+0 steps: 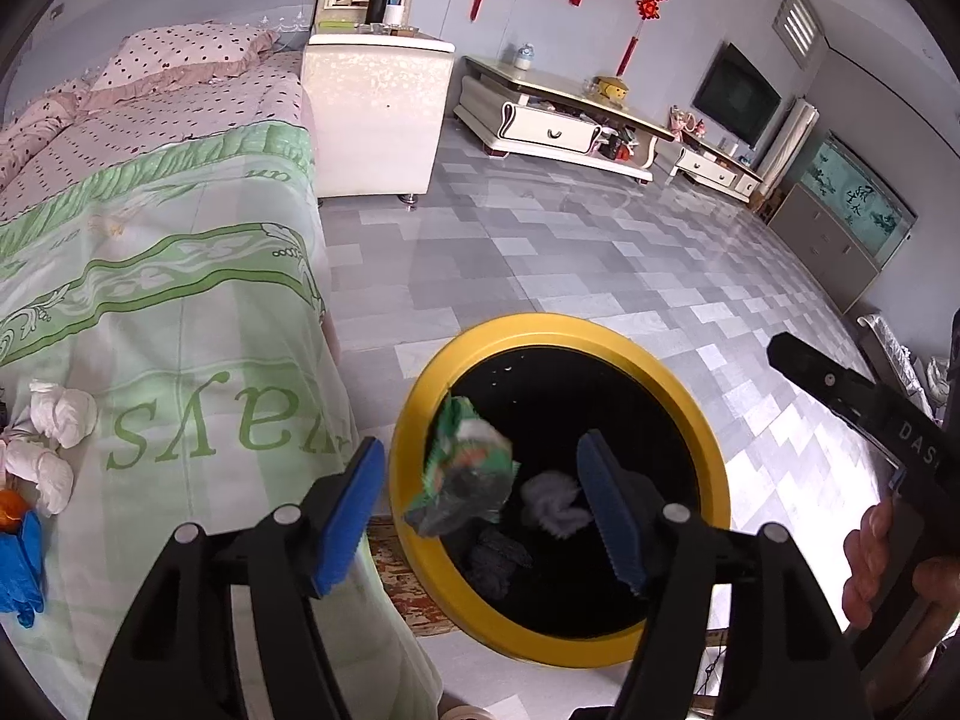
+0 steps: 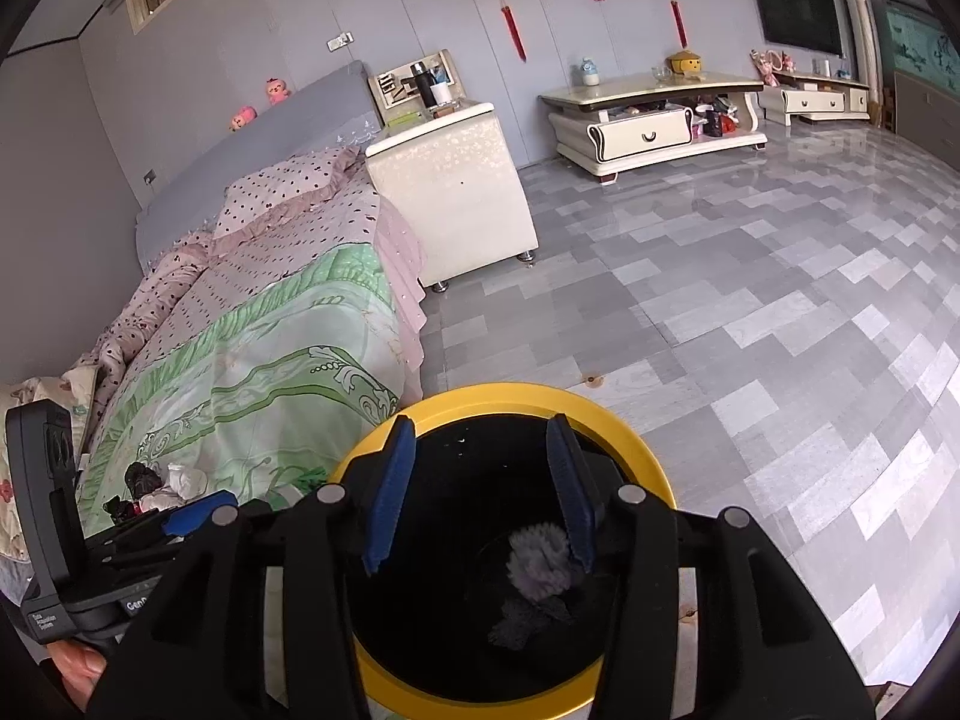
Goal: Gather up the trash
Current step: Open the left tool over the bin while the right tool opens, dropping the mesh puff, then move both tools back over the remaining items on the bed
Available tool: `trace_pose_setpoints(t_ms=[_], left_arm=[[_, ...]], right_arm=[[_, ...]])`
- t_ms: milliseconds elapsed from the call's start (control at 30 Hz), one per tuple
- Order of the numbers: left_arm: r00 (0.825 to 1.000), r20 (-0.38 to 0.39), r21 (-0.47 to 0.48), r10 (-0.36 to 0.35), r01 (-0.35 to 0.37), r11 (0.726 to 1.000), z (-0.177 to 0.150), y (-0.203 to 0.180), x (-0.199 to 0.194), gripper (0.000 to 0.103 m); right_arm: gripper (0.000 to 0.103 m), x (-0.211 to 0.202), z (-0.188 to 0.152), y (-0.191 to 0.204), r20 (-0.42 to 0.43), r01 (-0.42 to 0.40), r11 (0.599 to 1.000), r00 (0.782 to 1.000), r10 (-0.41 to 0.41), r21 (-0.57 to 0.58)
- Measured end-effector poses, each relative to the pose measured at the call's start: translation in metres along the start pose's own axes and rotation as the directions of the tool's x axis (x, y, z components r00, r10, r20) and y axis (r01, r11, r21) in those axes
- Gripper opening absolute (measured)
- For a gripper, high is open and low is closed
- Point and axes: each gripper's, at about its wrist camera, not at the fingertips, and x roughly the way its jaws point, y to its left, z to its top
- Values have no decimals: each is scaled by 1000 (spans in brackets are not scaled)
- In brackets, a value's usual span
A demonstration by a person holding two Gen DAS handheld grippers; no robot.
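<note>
A yellow-rimmed bin point(image 1: 684, 384) with a black inside stands on the floor beside the bed; it also shows in the right wrist view point(image 2: 636, 438). My left gripper point(image 1: 480, 510) is open over the bin. A green crumpled wrapper point(image 1: 468, 468) is in mid-air between its fingers, touching neither, above the bin mouth. A grey crumpled tissue point(image 1: 555, 504) lies inside the bin, also in the right wrist view point(image 2: 537, 558). My right gripper point(image 2: 480, 492) is open and empty above the bin. White tissue wads point(image 1: 60, 414) and a blue scrap point(image 1: 21, 564) lie on the bed.
The bed point(image 1: 180, 276) with a green and pink cover is on the left. A white nightstand point(image 1: 378, 114) stands behind it. Low TV cabinets point(image 1: 558, 114) line the far wall. Grey tiled floor point(image 1: 600, 252) spreads to the right. More trash point(image 2: 156, 486) lies on the bed edge.
</note>
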Motion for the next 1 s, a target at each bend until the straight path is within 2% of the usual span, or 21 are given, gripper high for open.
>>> trace_pose_setpoints(t_ms=[167,300,400,667,1000], left_arm=[[1000,24,-8,15,-15,1000,3,7,-11,64],[999,48,-33,16,-14,999,6,17,-27,64],[996,78,-45,43,-40,998,7,28,-43,67],[983,136,-91,125,-113,989,6,75,-89,73],[950,175,-199,259,-224,954,-3,163,-142,83]], right_arm=[[44,-9,1,1,13,2,1000,1000,-2,18],[44,-18,1,14,24,-8,1000,1000,8,-9],[49,-25,1,29,32,-27,999,999,28,-28],[52,-33,1,93,35,-97,989,994,101,-109],[60,-31,-9,194,5,-214,953,975,220,-215]])
